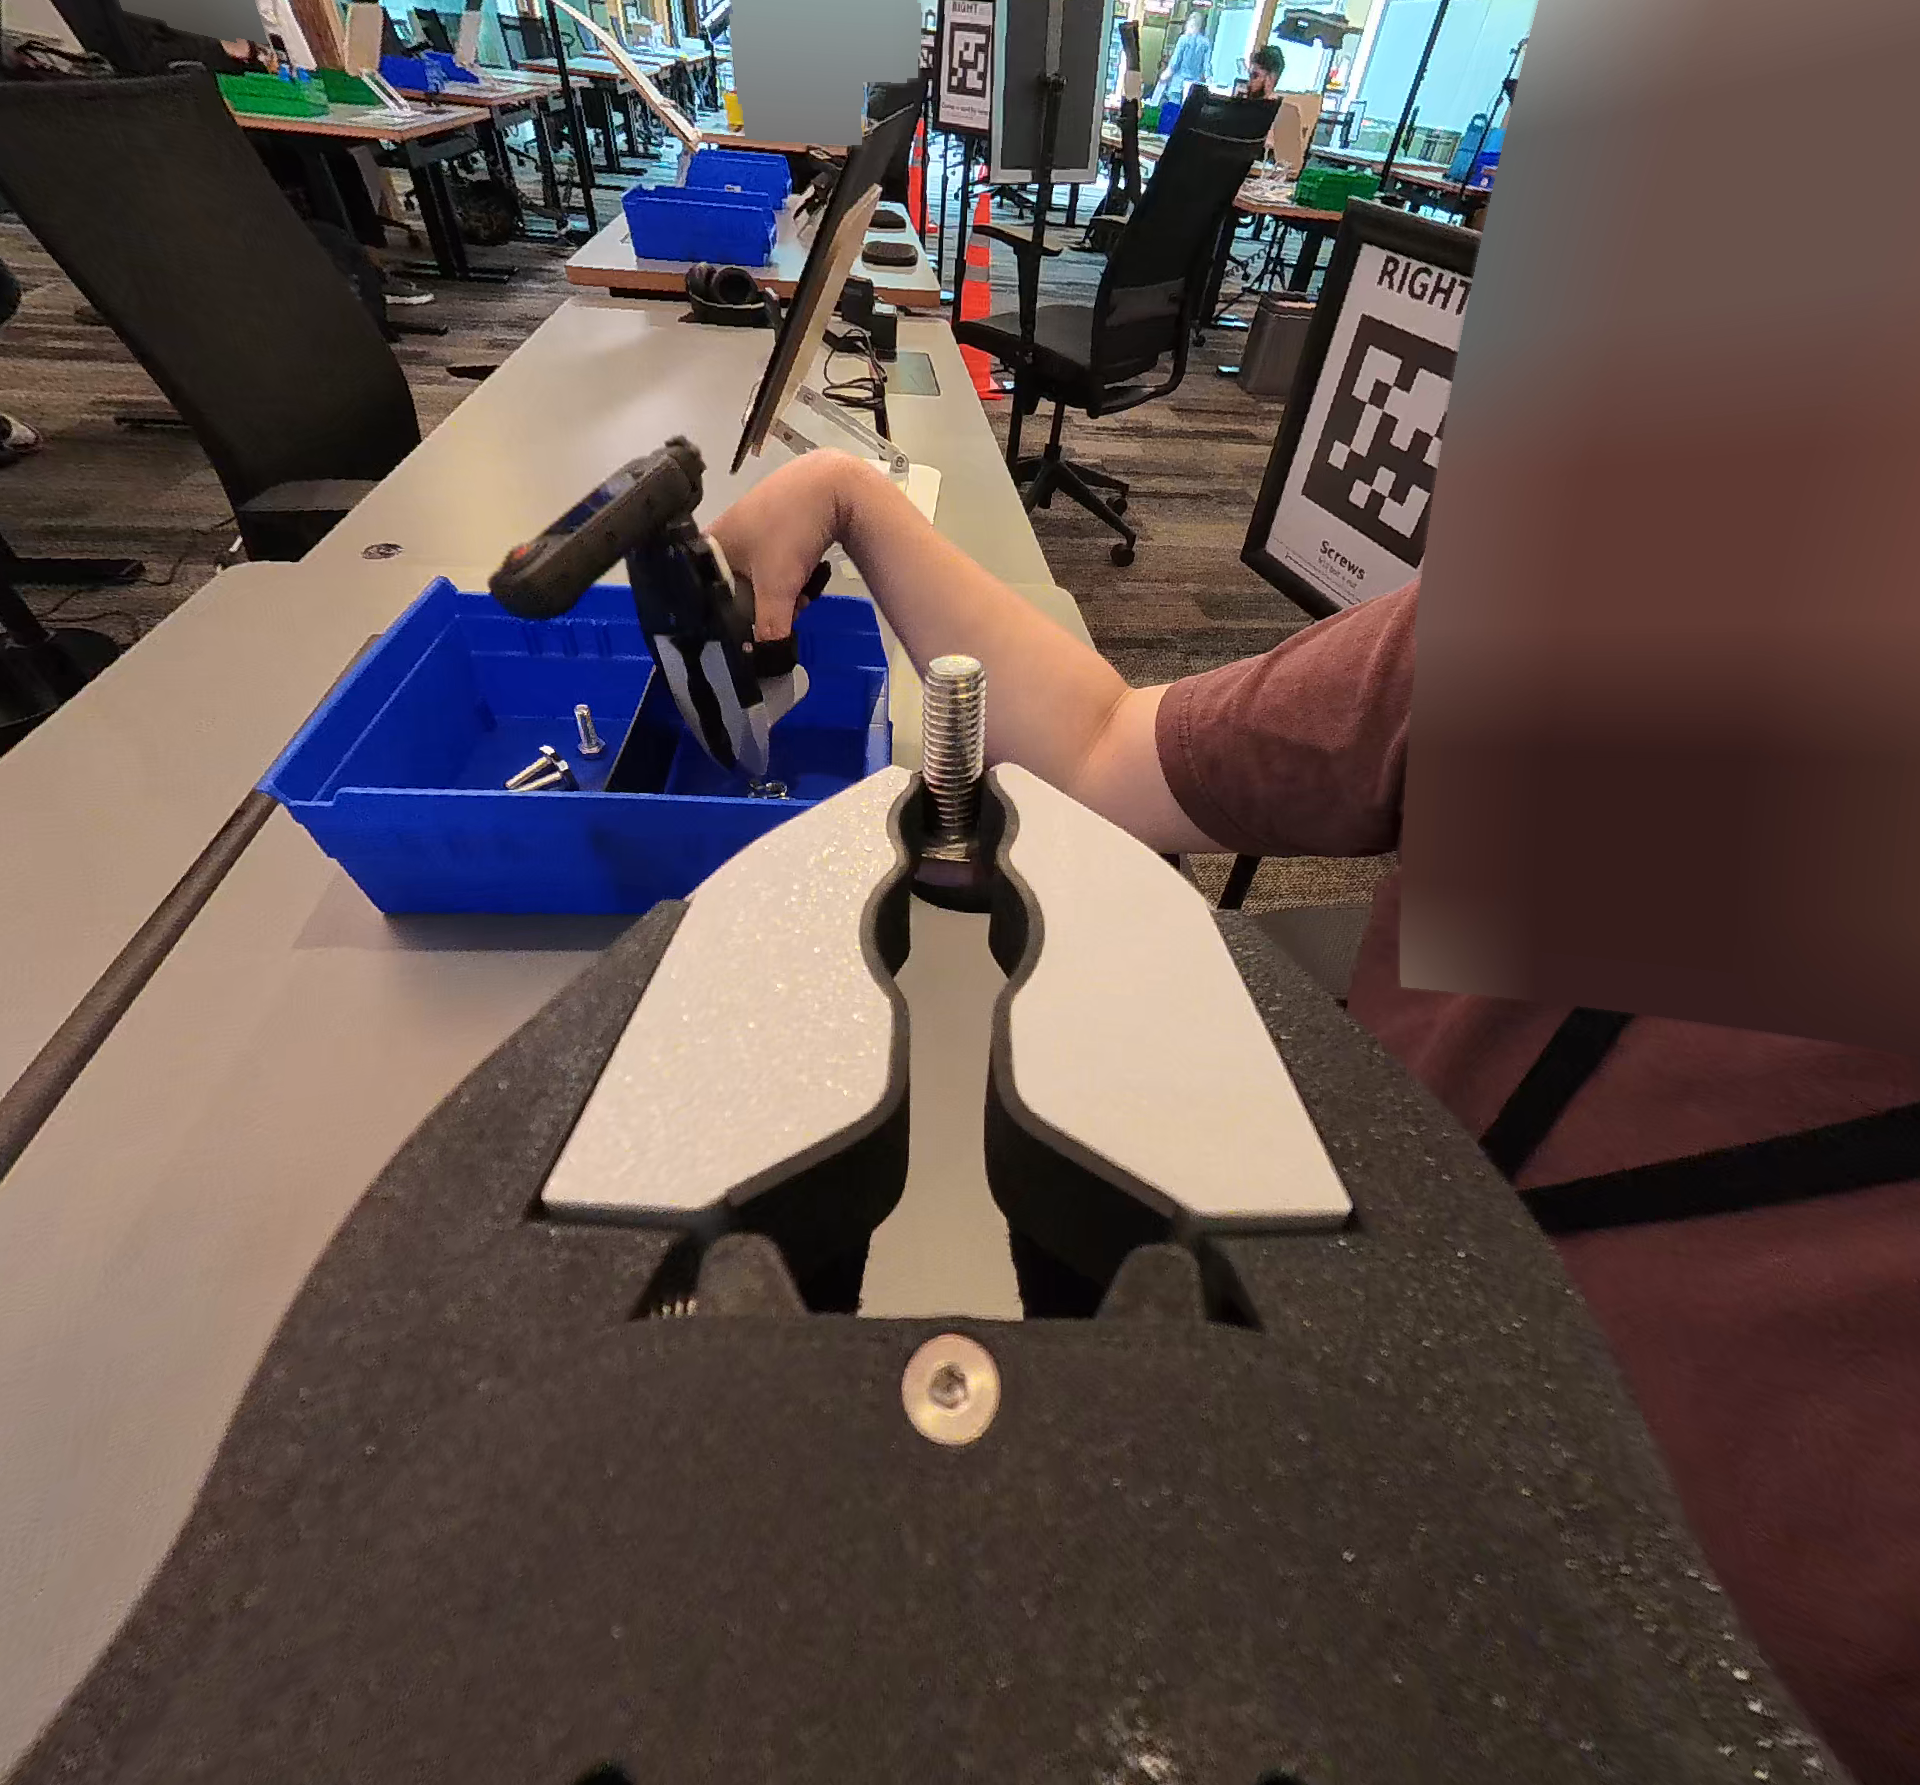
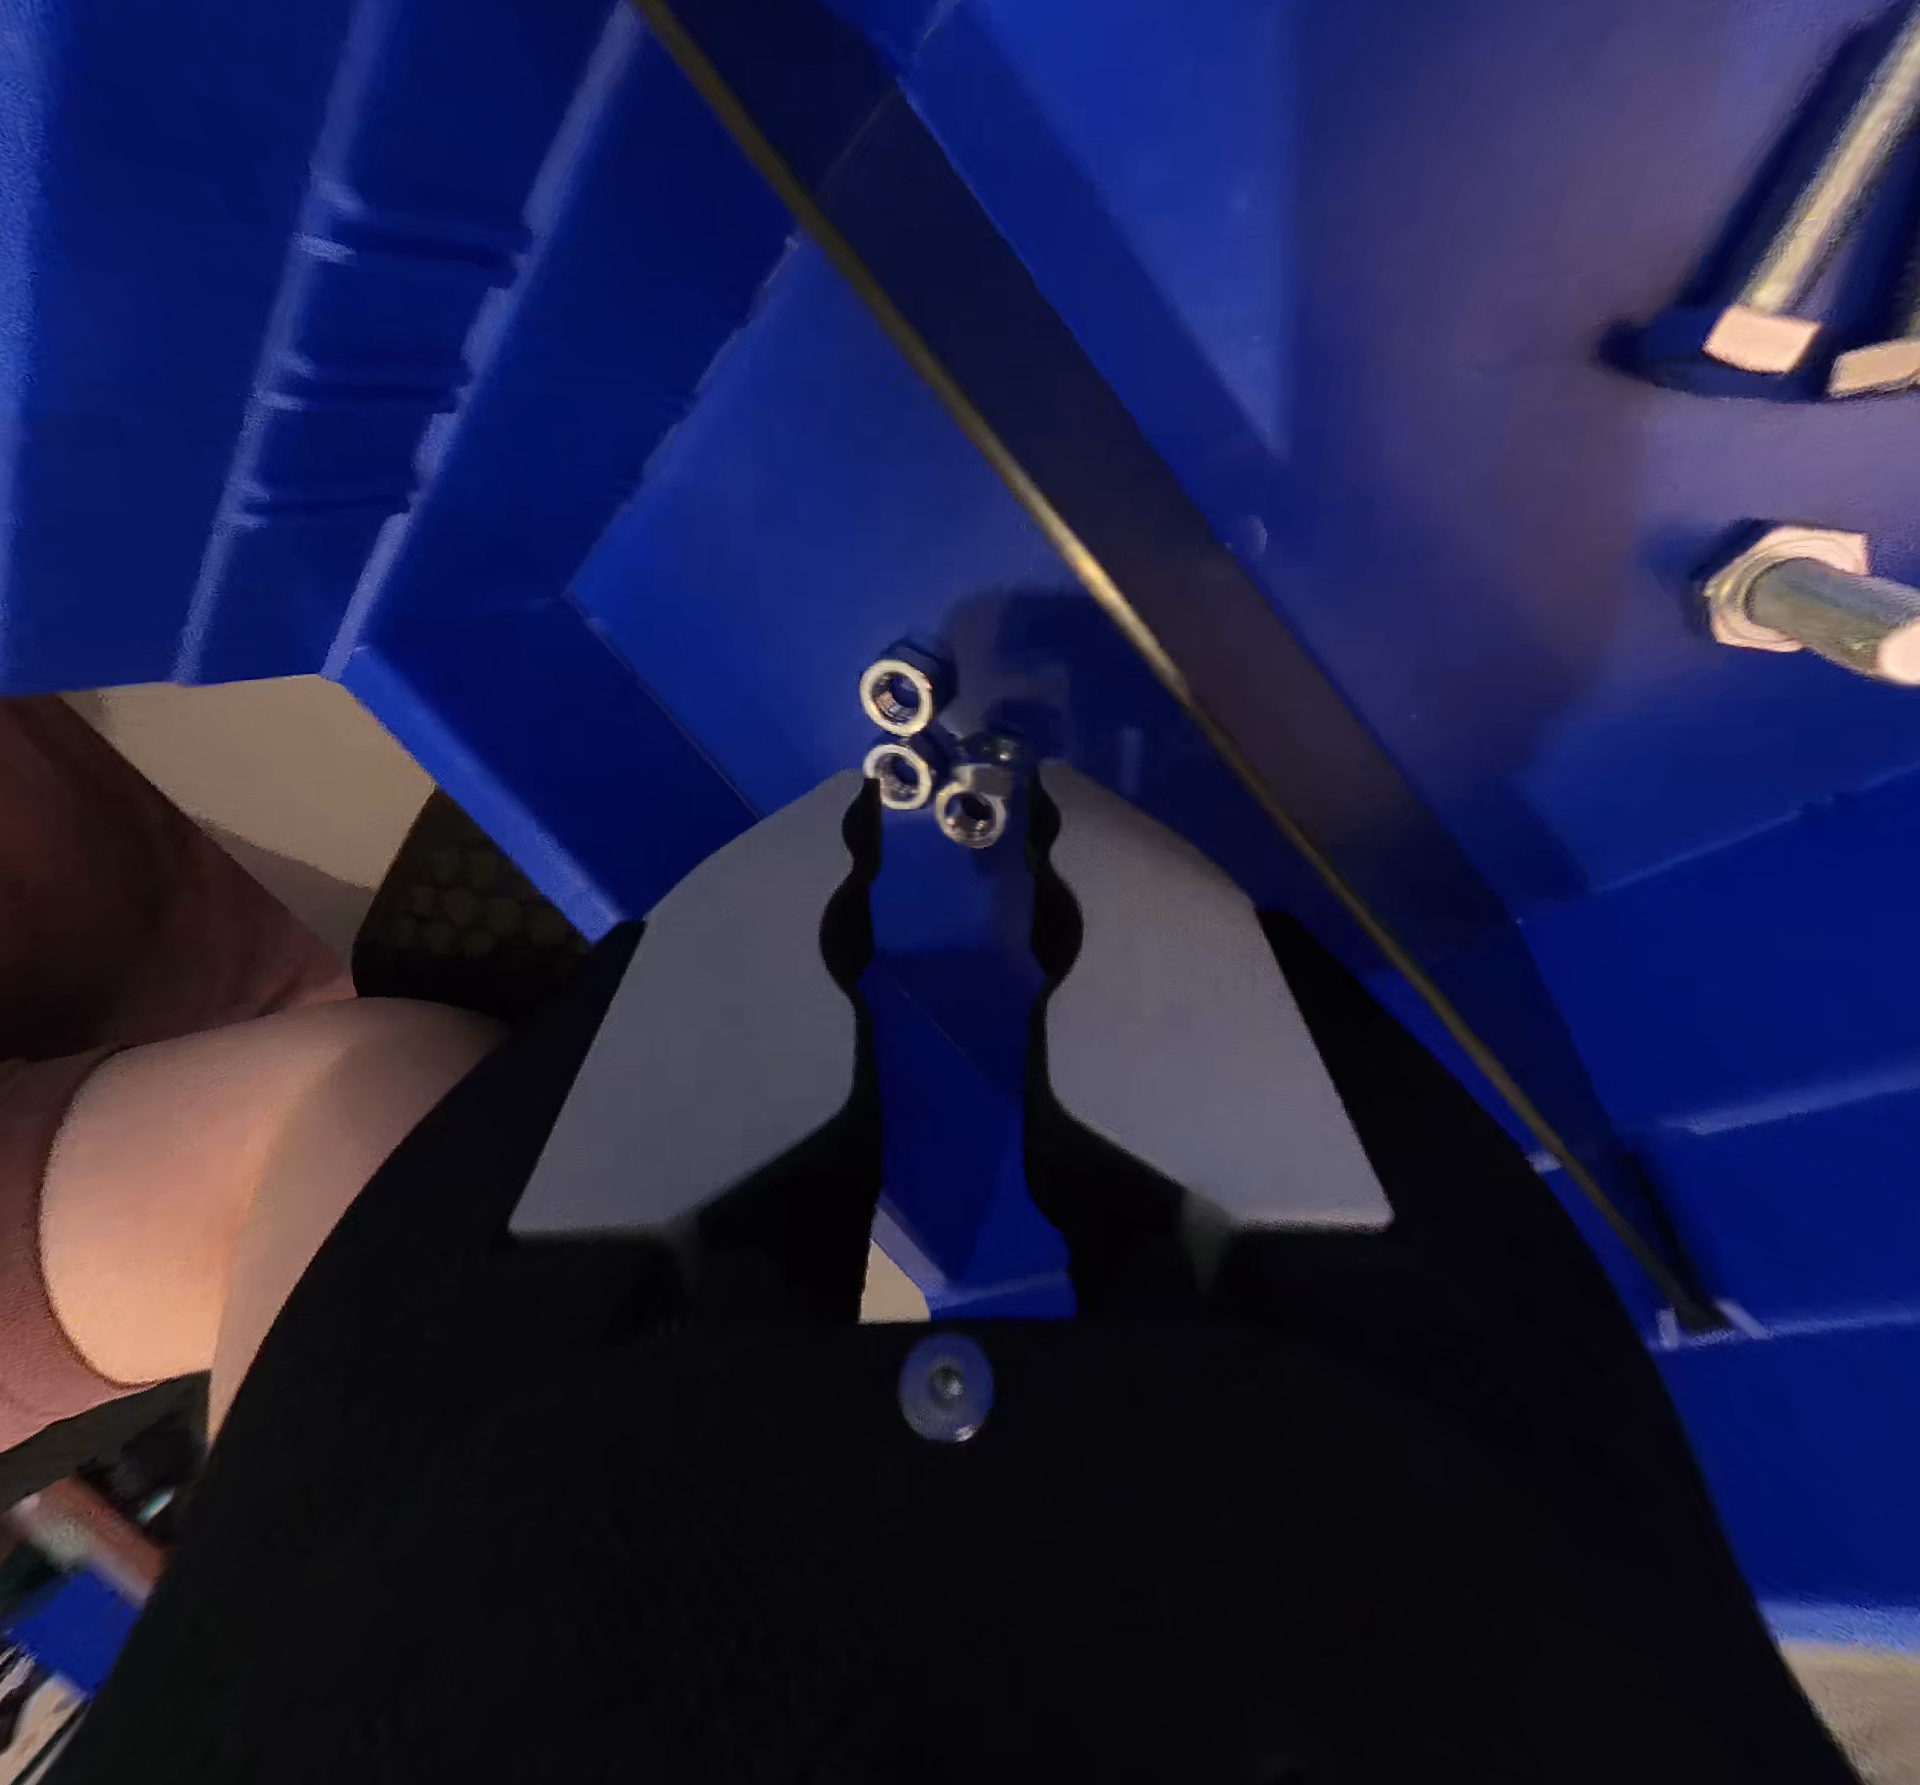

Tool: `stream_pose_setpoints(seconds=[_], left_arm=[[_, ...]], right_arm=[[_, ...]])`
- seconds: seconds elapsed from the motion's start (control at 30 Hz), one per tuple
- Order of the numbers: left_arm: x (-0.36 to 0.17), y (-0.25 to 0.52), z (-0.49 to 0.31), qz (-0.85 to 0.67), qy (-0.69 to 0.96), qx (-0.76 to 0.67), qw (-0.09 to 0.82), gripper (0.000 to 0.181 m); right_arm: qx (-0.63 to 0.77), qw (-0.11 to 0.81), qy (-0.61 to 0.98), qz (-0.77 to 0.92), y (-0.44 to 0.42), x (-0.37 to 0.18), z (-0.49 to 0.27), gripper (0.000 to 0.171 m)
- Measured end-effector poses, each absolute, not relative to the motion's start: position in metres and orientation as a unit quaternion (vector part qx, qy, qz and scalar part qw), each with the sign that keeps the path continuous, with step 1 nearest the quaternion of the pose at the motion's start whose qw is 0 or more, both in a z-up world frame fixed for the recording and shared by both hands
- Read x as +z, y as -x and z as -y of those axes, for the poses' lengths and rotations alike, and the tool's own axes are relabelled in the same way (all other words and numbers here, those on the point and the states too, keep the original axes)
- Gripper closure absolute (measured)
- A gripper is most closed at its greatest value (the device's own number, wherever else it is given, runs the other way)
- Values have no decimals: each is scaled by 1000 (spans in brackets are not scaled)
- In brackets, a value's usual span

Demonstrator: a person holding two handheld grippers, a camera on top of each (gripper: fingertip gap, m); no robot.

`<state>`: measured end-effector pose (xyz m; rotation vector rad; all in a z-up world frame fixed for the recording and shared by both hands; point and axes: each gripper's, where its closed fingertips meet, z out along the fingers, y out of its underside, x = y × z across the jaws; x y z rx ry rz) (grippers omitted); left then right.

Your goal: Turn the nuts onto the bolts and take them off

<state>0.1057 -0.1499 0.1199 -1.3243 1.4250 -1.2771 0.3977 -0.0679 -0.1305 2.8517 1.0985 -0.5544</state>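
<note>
Bolt (image 1: pixel 954 748) upright in left tongs (image 1: pixel 954 816); right tongs (image 2: pixel 951 785) angled over nuts (image 2: pixel 902 736).

The left claw (image 1: pixel 954 836) has two pale grey, flat, speckled fingers (image 1: pixel 769 1008) with wavy black inner edges, set in a rough matte black body with one silver hex-socket screw (image 1: pixel 950 1389) in the middle. The right claw (image 2: pixel 954 790) is built the same, its fingers (image 2: pixel 717 1049) grey over black; seen from outside it shows white and dark blue panels and a black handle. The person wears a short maroon sleeve (image 1: pixel 1288 727) and black straps (image 1: pixel 1714 1174) across the shirt
</note>
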Motion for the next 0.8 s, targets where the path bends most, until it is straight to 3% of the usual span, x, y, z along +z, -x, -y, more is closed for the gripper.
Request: stream_pose_setpoints(seconds=[0.13,0.3,0.4,0.53,0.8], left_arm=[[122,-106,143,-549,528,-502,409,172],[118,-109,123,-528,550,-467,447,172],[110,-114,113,-527,566,-434,462,172],[108,-121,116,-525,560,-449,458,172],[106,-122,115,-524,564,-454,449,172]], right_arm=[[-189,-104,-894,-391,-381,-85,57,142],[-168,-389,-736,-528,-299,28,46,132],[-294,-530,-579,-545,-217,111,72,135],[-480,-533,-475,-510,-148,148,106,140],[-539,-480,-475,-503,-105,126,108,143]])
